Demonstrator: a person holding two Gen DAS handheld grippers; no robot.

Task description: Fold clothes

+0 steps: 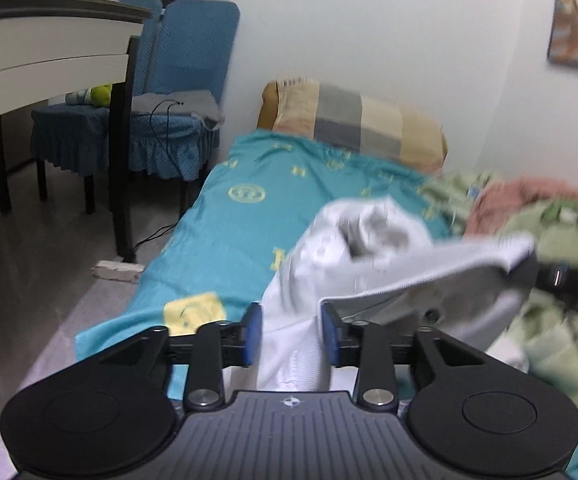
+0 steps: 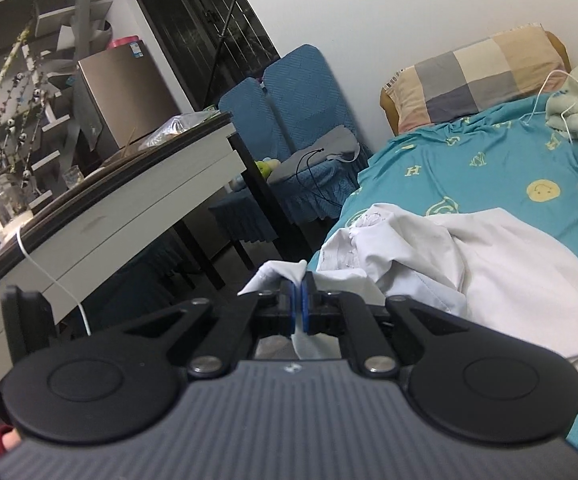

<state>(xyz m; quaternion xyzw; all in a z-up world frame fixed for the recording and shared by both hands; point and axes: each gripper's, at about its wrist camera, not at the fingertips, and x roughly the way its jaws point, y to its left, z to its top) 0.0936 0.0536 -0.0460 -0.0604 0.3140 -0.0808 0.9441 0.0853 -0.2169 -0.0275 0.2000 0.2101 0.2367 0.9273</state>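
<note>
A white garment (image 2: 469, 264) lies rumpled on the teal bedsheet (image 2: 489, 160), part of it lifted off the bed between two handheld grippers. The right gripper (image 2: 297, 304) is pinched tight on a thin corner of the cloth, its blue pads nearly meeting. The left gripper (image 1: 291, 328) stands with its jaws apart and a thick band of the white fabric running between them; whether they bite on it or merely straddle it I cannot tell. To fold this well, I would say both holds need to sit on matching edges and the cloth be drawn taut and level before being laid down, or the bunching will fold into the crease. The left wrist view, blurred, shows the garment strung across toward the other tool and a green and pink heap of bedding (image 1: 549, 216) beyond; the right wrist view alone shows the body of the garment spread on the sheet, and a checked pillow (image 2: 477, 76) at the head.
</note>
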